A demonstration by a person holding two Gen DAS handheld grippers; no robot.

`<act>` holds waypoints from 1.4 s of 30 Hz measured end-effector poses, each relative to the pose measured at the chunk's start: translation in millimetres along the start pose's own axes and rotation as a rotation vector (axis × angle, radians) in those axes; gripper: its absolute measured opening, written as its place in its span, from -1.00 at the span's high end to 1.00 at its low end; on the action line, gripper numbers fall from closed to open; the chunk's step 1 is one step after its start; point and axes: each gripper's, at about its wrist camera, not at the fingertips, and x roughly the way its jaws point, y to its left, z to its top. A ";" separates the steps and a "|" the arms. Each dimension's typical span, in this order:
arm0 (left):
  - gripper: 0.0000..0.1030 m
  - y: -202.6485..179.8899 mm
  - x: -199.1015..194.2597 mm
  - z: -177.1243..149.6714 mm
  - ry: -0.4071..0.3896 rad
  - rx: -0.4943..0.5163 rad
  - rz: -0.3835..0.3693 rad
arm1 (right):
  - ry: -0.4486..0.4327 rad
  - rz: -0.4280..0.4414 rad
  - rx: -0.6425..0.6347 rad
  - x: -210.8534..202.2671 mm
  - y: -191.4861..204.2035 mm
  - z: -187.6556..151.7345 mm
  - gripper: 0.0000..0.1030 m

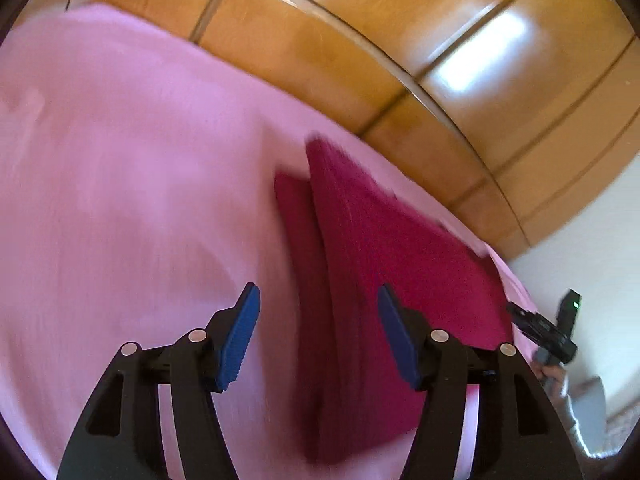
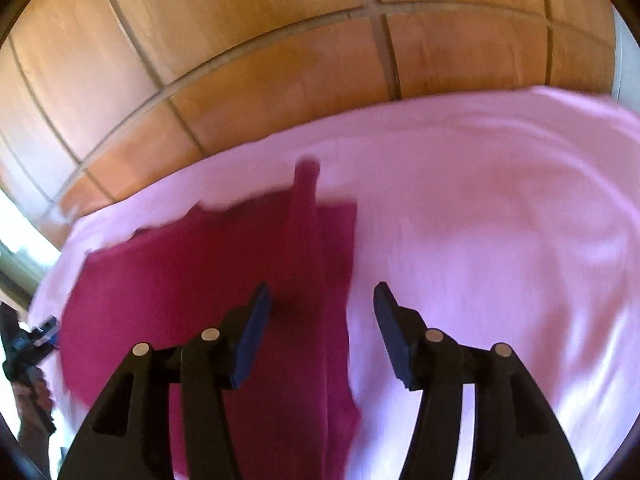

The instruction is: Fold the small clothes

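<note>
One magenta garment [image 1: 384, 264] lies partly folded on the pink sheet [image 1: 120, 160], near the sheet's edge toward the wooden wardrobe [image 1: 400, 40]. Left gripper [image 1: 318, 320] and right gripper [image 2: 322, 316] hang over the garment, jaws parted, holding nothing. Judgement: flatten the raised fold before regripping both corners evenly.

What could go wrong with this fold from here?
1. Both grippers, left and right, are open over the garment, so its raised fold may slump or land crooked.
2. The garment lies near the far edge of the pink sheet; a tug could slide it off.
</note>
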 end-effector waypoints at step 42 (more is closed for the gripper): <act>0.79 -145.3 1.7 -114.6 0.117 0.397 -0.024 | 0.082 0.189 -0.346 -44.1 127.8 -137.0 0.44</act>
